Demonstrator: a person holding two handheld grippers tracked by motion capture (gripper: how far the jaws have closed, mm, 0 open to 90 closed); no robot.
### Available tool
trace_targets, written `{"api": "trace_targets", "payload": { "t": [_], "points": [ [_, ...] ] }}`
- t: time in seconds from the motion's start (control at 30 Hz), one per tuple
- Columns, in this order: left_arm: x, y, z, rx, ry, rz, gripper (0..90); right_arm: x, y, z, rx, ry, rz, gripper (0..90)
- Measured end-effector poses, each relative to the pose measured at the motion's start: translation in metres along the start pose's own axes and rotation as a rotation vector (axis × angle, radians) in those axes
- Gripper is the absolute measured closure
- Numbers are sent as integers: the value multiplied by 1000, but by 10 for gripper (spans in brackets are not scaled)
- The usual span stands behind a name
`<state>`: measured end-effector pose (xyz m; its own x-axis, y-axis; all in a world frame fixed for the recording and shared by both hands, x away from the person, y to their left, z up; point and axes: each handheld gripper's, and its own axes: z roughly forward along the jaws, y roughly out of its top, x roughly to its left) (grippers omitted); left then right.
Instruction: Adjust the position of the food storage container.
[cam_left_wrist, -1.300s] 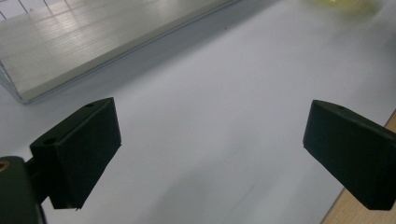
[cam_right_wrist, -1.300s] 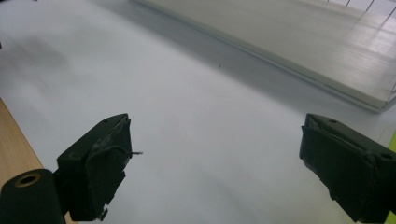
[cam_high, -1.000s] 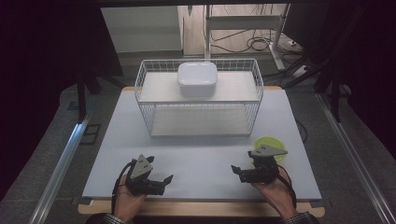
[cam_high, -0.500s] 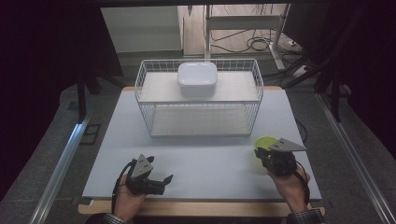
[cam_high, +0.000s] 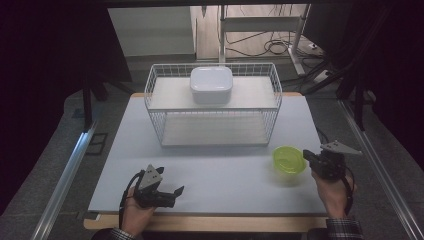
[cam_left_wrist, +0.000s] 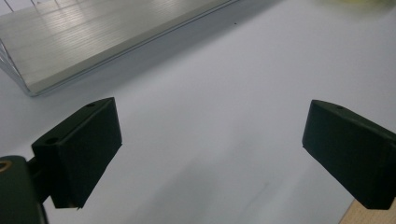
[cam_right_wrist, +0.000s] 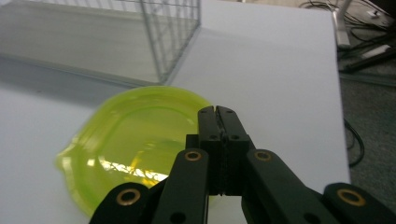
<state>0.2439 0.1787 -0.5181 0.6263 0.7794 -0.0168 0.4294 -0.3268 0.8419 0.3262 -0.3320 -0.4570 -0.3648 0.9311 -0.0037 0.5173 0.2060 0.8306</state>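
A pale blue-grey rectangular tabletop (cam_high: 215, 175) carries a white wire basket shelf (cam_high: 212, 107) at its far side, with a white square lidded plastic container (cam_high: 211, 85) on the shelf's upper deck. In front of the shelf's right end, on the tabletop, sits a translucent lime-green plastic bowl (cam_high: 289, 160). The right gripper (cam_right_wrist: 218, 112) has just been closing and its jaws now meet flat together over the bowl's near rim; whether the thin rim is pinched between them I cannot tell, since the jaws cover that spot. The left gripper (cam_high: 177, 190) rests near the front edge with its jaws spread wide on nothing. The step looks like taking hold of the bowl; next would be a gentle lift to test the grip.
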Motion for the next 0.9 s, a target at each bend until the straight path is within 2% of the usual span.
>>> {"api": "trace_targets", "payload": {
  "t": [0.03, 0.13, 0.33, 0.77, 0.9],
  "points": [
    [0, 0, 0, 0, 0, -1, 42, 0, 0, 0, 0, 0, 0, 895],
    [0, 0, 1, 4, 0, -1, 42, -13, -4, 6, 23, -15, 22, 895],
    [0, -1, 1, 10, -5, -4, 42, -22, -8, 15, 50, -22, 31, 894],
    [-1, -1, 4, 22, -12, 1, 42, -23, -11, 27, 93, -7, 39, 891],
    [-1, -1, 4, 22, -12, 2, 42, -19, -11, 28, 104, 2, 44, 891]
  ]
}}
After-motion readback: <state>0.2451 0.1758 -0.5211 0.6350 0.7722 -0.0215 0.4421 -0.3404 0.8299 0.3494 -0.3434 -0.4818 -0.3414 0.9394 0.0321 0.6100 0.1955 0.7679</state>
